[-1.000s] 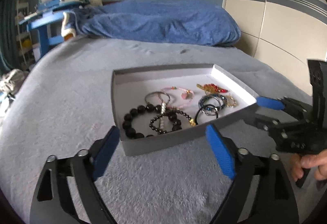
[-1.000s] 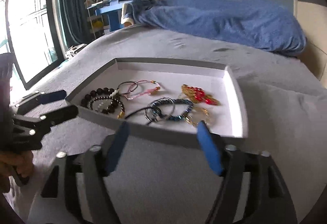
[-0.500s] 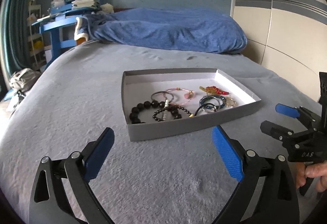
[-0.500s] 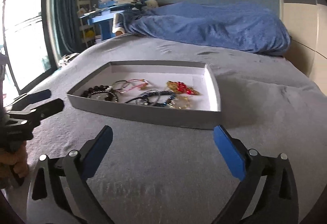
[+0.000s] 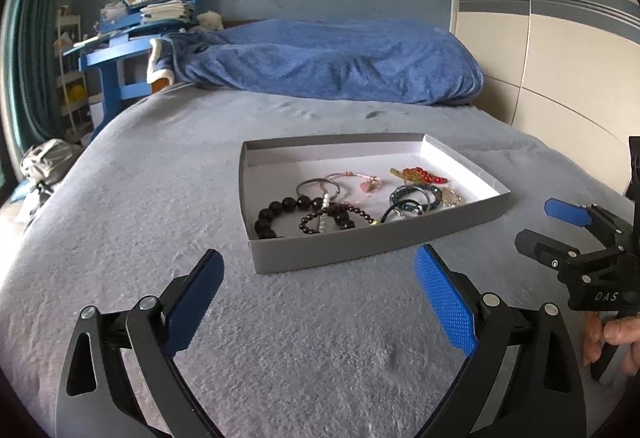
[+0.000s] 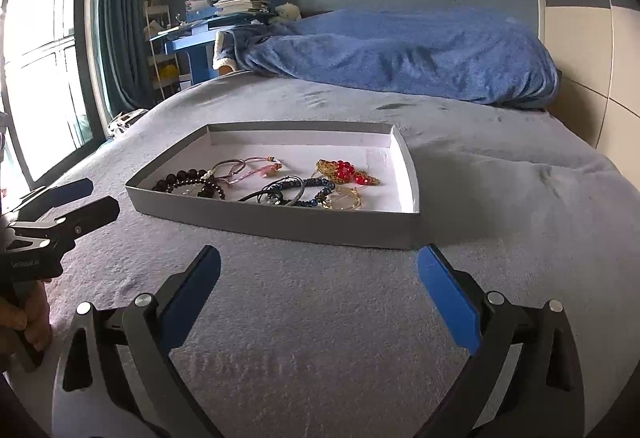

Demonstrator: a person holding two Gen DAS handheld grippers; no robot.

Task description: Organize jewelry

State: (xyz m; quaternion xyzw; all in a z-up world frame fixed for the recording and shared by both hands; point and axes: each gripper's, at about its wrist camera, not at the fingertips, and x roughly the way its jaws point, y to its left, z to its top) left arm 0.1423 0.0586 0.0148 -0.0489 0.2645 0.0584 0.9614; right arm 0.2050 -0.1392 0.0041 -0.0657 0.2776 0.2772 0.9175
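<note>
In the left wrist view, the left gripper (image 5: pixel 316 270) is at the bottom of the frame, its tongs spread wide and holding nothing. The gray tray (image 5: pixel 360 242) lies in the centre on the bed (image 5: pixel 160 198), with the jewelry (image 5: pixel 340 198) inside it in a loose tangle.

In the right wrist view, the right gripper (image 6: pixel 320 270) is also spread and empty, low in the frame, short of the tray (image 6: pixel 280 222). The bracelets (image 6: pixel 296 190) overlap, so I think that pinching one may drag its neighbours, and the light tray may slide on the soft cover.
</note>
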